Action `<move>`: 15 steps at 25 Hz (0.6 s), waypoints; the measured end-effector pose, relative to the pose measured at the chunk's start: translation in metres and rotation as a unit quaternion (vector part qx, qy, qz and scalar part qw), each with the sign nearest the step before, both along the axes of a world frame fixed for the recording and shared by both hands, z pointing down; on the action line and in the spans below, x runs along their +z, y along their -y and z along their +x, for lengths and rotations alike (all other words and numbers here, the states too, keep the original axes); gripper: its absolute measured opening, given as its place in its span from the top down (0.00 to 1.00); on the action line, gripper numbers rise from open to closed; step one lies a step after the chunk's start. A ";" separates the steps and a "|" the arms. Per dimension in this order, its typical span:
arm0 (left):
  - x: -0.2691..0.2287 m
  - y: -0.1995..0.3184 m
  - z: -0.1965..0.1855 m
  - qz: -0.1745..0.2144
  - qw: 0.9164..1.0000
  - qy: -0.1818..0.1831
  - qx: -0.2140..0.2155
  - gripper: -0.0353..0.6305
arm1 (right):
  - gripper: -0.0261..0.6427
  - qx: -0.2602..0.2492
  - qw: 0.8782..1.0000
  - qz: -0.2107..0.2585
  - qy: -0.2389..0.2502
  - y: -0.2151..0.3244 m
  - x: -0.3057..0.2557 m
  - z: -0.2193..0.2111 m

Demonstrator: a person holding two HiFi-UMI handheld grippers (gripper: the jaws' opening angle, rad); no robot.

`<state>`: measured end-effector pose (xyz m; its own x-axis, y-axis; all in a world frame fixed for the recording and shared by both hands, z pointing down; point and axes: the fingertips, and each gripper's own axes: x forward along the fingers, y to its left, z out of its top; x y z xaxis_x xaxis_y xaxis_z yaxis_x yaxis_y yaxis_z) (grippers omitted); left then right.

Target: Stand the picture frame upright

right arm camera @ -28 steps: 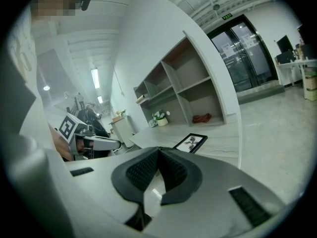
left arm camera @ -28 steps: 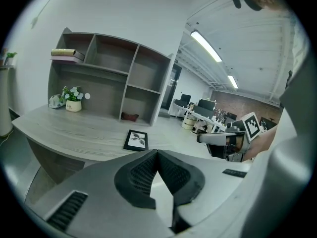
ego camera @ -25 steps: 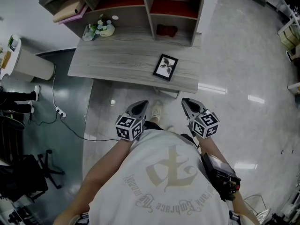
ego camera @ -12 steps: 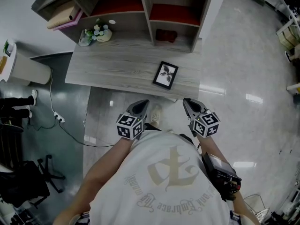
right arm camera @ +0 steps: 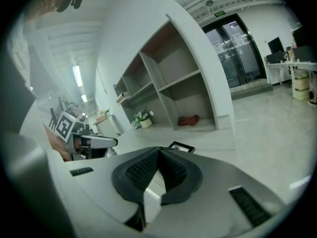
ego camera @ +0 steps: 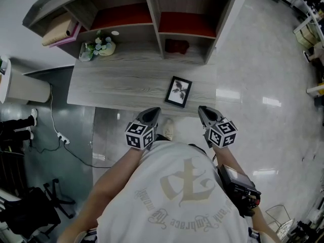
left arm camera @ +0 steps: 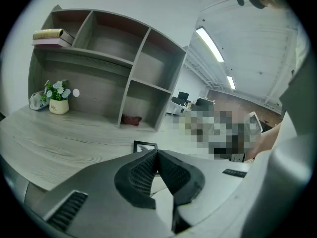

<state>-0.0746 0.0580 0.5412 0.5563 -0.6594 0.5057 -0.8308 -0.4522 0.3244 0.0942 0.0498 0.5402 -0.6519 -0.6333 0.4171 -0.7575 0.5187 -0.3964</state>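
zero steps done | picture frame (ego camera: 178, 91) flat on desk (ego camera: 116, 85), untouched | left gripper (ego camera: 153, 111) and right gripper (ego camera: 201, 109) pinched together, empty | remaining: reach, grip, stand upright

Picture frame (ego camera: 178, 91): small, black border, white mat, dark leaf-like print inside. Lying flat, face up, slightly rotated. Sits on grey wood-grain desk (ego camera: 116, 85), near front edge, right of centre, below shelf divider. Not upright yet.
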 end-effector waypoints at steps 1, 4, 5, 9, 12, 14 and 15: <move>0.000 0.006 -0.001 -0.001 1.000 -0.001 0.004 0.94 | 0.95 0.005 1.000 -0.002 -0.002 0.004 0.000 0.000; 0.001 0.024 -0.003 -0.005 1.000 -0.007 0.017 0.94 | 0.95 0.023 1.000 -0.006 -0.006 0.016 0.000 0.000; 0.002 0.030 -0.003 -0.007 1.000 -0.008 0.023 0.94 | 0.95 0.030 0.999 -0.007 -0.008 0.019 0.000 0.000; 0.005 0.051 -0.001 -0.011 0.999 -0.012 0.050 0.94 | 0.95 0.058 0.998 -0.013 -0.013 0.030 0.001 0.001; 0.008 0.061 0.001 -0.014 0.997 -0.015 0.073 0.94 | 0.95 0.084 0.996 -0.023 -0.012 0.035 0.004 0.002; 0.010 0.068 0.001 -0.014 0.996 -0.018 0.085 0.94 | 0.95 0.103 0.994 -0.031 -0.011 0.038 0.008 0.004; 0.010 0.072 0.000 -0.014 0.996 -0.020 0.090 0.94 | 0.95 0.112 0.993 -0.035 -0.011 0.040 0.010 0.005</move>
